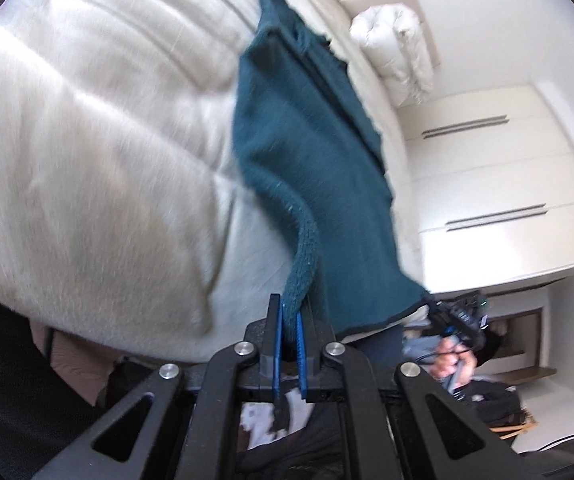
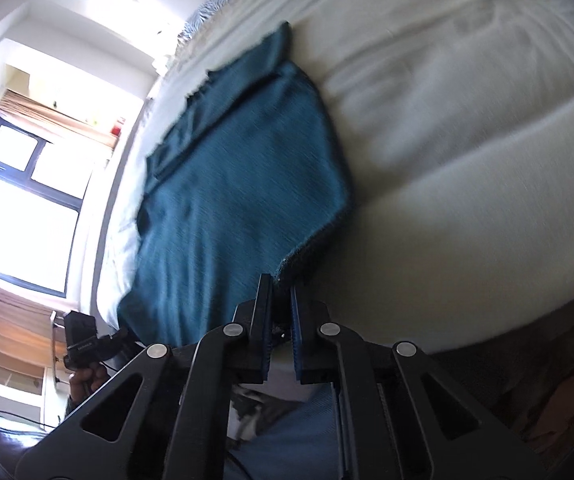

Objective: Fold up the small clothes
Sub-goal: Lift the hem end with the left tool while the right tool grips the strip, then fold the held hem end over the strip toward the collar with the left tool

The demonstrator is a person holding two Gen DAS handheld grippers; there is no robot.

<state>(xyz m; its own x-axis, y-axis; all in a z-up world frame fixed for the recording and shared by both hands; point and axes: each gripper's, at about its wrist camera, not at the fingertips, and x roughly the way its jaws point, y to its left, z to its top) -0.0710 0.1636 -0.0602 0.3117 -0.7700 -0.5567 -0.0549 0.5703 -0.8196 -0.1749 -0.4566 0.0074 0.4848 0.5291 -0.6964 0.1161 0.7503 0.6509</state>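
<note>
Teal knit garment point(image 1: 311, 152) spread across white bed point(image 1: 87, 140), near the bed's edge; bare bedding wide beside it. Left gripper point(image 1: 290, 312) clamped on a rolled hem corner. Right gripper point(image 2: 281, 292) closed, pinching the other near corner.

A cream bed point(image 1: 87, 140), white wardrobe doors point(image 1: 499, 184) (long bar handles), and a bright dark-framed window point(image 2: 27, 200).
</note>
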